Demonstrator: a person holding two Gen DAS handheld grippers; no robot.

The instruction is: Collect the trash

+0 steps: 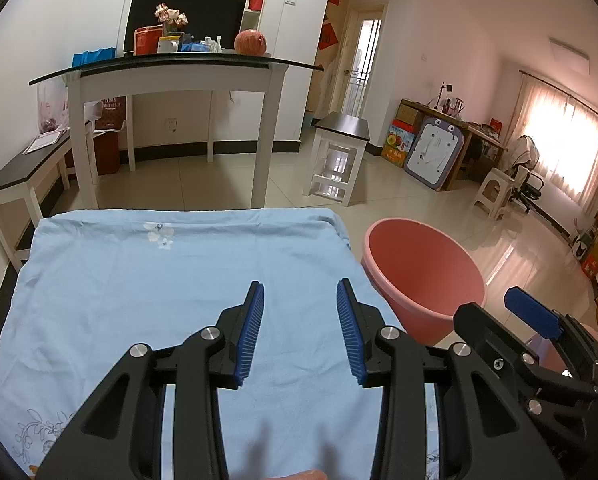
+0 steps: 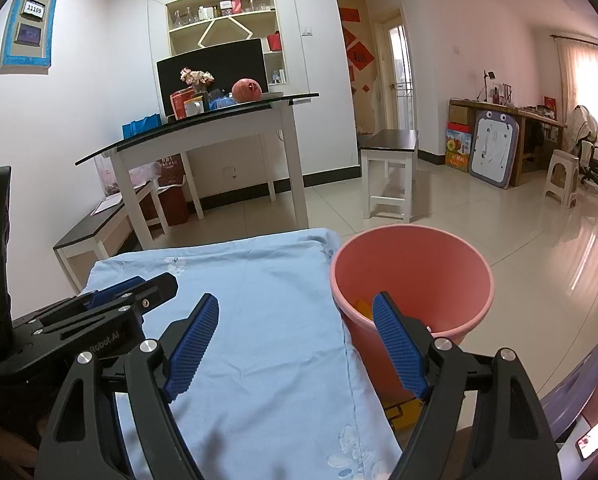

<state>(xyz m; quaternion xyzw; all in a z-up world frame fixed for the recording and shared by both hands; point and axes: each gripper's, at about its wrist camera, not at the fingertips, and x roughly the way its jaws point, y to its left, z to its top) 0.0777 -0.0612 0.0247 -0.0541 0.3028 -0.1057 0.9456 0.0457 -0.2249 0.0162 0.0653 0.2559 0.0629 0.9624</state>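
Over the light blue floral cloth (image 1: 171,300), left gripper (image 1: 300,292) tilts downward, jaws apart and empty. Right gripper (image 2: 295,306), wide and empty, straddles the cloth and round pink plastic bucket (image 2: 411,256). "Robot.AI" marks the left gripper.

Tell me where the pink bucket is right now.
The pink bucket stands on the floor against the right edge of the blue cloth, just ahead of the right gripper; the left wrist view shows it at centre-right.

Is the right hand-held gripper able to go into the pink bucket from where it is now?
Probably yes. The right hand-held gripper is open and holds nothing, and the pink bucket stands just ahead, beside the blue cloth, with its mouth open. Nothing lies between them.
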